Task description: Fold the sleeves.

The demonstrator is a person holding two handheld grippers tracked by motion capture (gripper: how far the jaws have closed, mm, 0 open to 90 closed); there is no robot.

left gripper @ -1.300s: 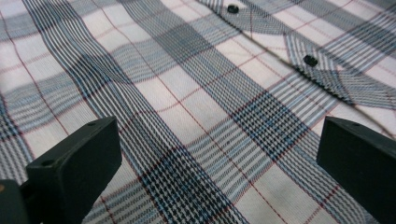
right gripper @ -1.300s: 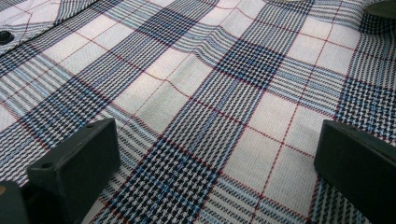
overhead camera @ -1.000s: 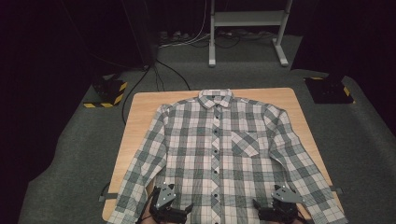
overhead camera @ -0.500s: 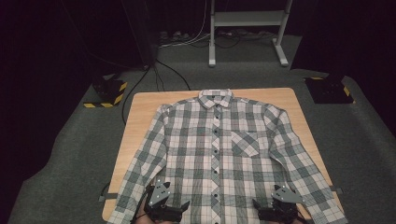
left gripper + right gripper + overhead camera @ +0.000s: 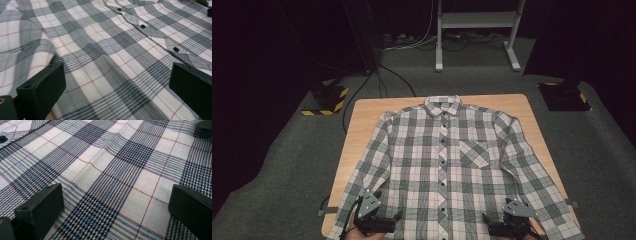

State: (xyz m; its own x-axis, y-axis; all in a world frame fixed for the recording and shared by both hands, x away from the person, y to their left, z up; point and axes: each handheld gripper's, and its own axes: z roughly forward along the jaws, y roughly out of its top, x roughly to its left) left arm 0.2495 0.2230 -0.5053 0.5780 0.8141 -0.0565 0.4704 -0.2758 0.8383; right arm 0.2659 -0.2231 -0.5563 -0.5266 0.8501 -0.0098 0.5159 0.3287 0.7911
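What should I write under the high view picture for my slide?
A buttoned plaid shirt lies flat on a wooden table, two open grippers at its hem.

Woven matt cloth shirt (image 5: 447, 165), wood table (image 5: 362, 112)

light: dim surround, table (image 5: 362, 115) lit | close views: soft near edges

Two black hand-held grippers, left (image 5: 377, 222) and right (image 5: 507, 226), each topped by a grey three-cornered plate; blocky black jaws bear small screw holes.
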